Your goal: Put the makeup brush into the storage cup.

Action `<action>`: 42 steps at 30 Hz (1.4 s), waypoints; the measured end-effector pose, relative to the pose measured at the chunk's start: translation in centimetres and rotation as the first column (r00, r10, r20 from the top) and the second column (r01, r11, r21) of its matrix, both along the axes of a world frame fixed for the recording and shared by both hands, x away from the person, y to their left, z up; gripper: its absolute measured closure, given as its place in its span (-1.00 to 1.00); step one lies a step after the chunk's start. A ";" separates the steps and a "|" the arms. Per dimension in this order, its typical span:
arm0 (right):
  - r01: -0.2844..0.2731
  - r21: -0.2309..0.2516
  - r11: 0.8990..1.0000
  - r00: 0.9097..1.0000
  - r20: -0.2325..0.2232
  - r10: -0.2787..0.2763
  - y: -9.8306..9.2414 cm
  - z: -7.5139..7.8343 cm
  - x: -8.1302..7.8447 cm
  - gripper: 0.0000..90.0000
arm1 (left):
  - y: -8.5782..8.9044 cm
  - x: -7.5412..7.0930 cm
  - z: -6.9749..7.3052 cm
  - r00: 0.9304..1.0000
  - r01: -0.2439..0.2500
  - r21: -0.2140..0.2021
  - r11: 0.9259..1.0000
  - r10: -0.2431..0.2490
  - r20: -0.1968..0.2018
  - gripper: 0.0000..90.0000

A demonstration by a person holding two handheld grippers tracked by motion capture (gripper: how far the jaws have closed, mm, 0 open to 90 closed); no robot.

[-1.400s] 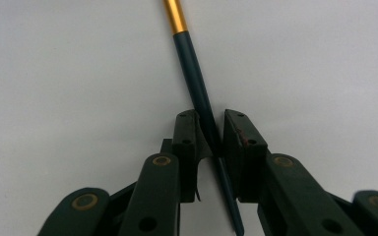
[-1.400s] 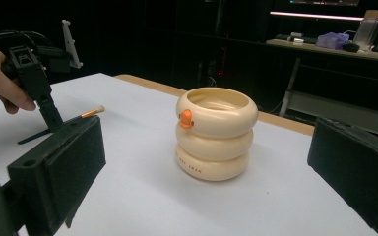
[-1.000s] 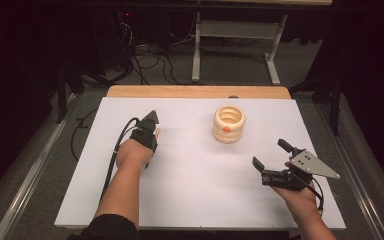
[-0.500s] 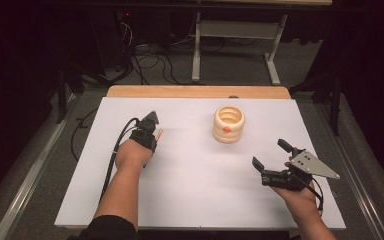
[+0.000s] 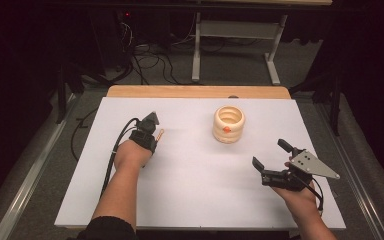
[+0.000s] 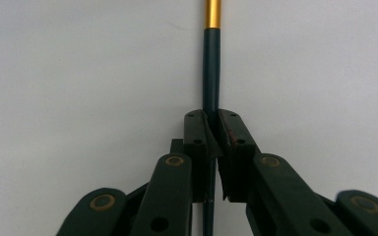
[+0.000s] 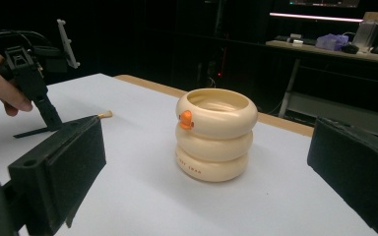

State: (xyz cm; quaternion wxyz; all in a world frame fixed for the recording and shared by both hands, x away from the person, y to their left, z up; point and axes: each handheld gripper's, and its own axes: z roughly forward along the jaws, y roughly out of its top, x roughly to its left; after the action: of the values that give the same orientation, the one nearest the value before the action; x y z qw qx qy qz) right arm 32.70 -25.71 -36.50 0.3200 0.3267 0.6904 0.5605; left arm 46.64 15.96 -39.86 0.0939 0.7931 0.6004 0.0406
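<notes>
While my left gripper (image 6: 211,142) rests on the white table (image 5: 190,190), its jaws are clenched on a thin brush (image 6: 211,69), dark-handled with a gold band; compared with a second ago almost nothing has shifted, both hands sitting where they were, though I judge the clamp has only just finished tightening, so the brush looks secured and ready to lift; it lies flat on the table at the left side, its pale tip (image 7: 104,114) pointing towards the cream ringed pot (image 5: 228,123), which stands upright well apart from it; my right gripper (image 5: 272,161) hovers low near the right edge, jaws spread wide, grasping nothing.
</notes>
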 end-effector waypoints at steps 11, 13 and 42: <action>0.004 -0.002 1.000 1.000 0.000 -0.004 -0.1 0.0 0.0 -0.95 | 0.1 -0.2 0.4 0.999 0.024 -0.036 0.999 -0.023 0.026 0.86; 0.004 -0.001 1.000 1.000 0.000 -0.004 -0.1 0.0 0.0 -0.94 | 0.2 -0.3 0.5 0.999 0.028 -0.042 0.999 -0.026 0.029 0.86; 0.001 -0.001 1.000 1.000 0.008 -0.001 0.0 0.1 0.0 -0.94 | 2.6 -3.0 1.7 0.998 0.037 -0.078 0.996 -0.033 0.049 0.86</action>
State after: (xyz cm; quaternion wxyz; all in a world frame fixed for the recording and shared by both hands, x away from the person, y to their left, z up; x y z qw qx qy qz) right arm 32.67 -25.74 -36.42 0.3230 0.3247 0.6893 0.5614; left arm 43.66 18.52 -38.13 0.1401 0.7980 0.5851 0.0339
